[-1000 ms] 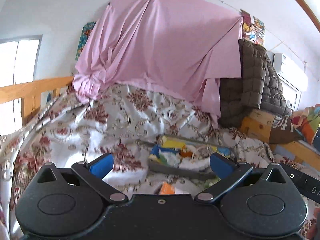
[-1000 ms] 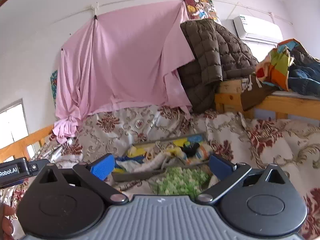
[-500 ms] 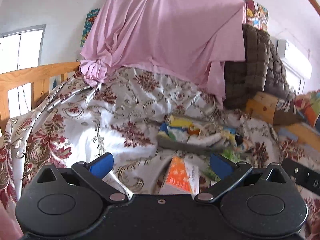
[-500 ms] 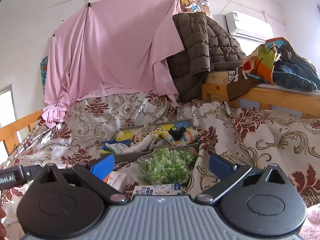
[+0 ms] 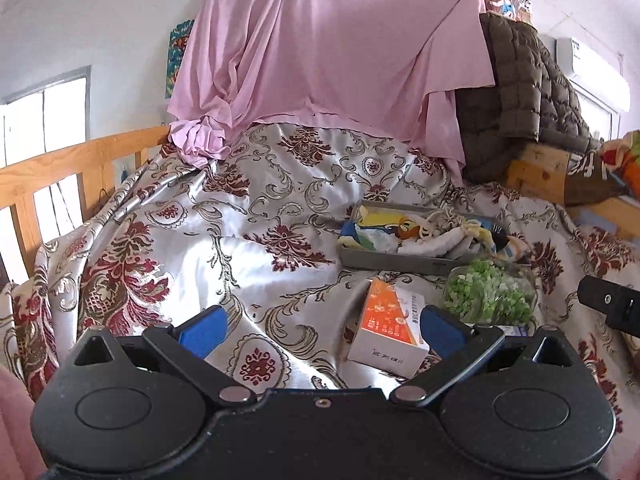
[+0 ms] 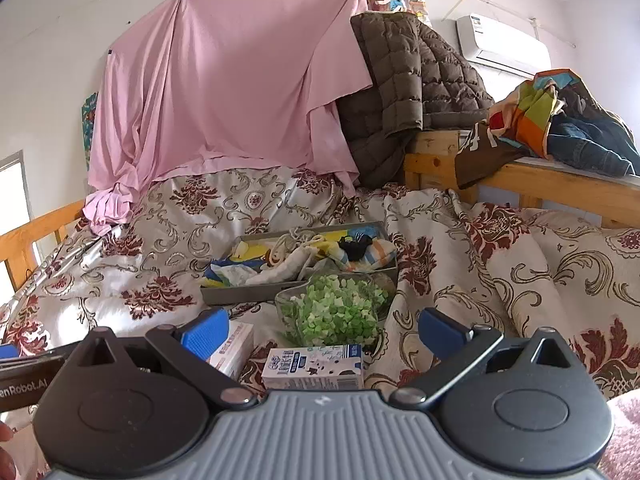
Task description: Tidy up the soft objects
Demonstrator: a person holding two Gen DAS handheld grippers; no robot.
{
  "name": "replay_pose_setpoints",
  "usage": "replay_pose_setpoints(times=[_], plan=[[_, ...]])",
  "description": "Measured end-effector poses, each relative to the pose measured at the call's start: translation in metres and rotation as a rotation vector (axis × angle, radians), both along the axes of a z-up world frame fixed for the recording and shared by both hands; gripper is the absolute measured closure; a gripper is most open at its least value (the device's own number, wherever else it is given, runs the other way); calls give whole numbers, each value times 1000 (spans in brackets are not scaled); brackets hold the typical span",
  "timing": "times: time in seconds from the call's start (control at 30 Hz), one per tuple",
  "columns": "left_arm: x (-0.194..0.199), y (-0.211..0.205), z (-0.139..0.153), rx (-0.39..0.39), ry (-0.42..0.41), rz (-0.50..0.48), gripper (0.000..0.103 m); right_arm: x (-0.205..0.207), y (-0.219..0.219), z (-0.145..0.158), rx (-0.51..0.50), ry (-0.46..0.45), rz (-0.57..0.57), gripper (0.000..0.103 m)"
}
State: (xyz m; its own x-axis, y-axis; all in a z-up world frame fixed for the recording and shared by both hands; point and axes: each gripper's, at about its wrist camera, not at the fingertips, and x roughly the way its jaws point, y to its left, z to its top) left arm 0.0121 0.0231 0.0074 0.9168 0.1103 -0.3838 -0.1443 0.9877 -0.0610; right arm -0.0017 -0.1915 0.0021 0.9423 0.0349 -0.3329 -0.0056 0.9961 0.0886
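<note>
A grey tray (image 5: 384,262) (image 6: 256,294) full of jumbled soft items, socks and small cloths (image 6: 304,252), lies on the floral bedspread (image 5: 240,240). In front of it stands a clear glass bowl of green pieces (image 6: 338,310) (image 5: 488,294). An orange-and-white box (image 5: 390,326) (image 6: 234,346) lies near the left gripper's right finger. A white milk carton (image 6: 314,366) lies just ahead of the right gripper. My left gripper (image 5: 320,326) is open and holds nothing. The right gripper (image 6: 322,328) also stands open, hovering before the bowl and carton.
A pink sheet (image 6: 224,92) hangs on the back wall. A brown quilted jacket (image 6: 416,84) and piled clothes (image 6: 560,120) rest on a wooden ledge (image 6: 540,184) at the right. A wooden bed rail (image 5: 60,176) runs along the left. The other gripper's body (image 5: 608,306) shows at the right edge.
Both grippers have drawn back and tilted down, so the box, bowl and carton now show in front of the tray. Both stay open.
</note>
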Motion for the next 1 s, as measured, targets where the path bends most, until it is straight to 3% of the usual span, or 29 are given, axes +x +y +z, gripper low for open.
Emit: replay_pose_setpoints(times=[0.27, 1.0], plan=[[1, 2, -1, -2, 14, 18, 1, 4, 3, -5, 8, 59, 58, 0], [5, 8, -7, -19, 60, 53, 1, 18, 11, -18, -21, 202, 73, 0]])
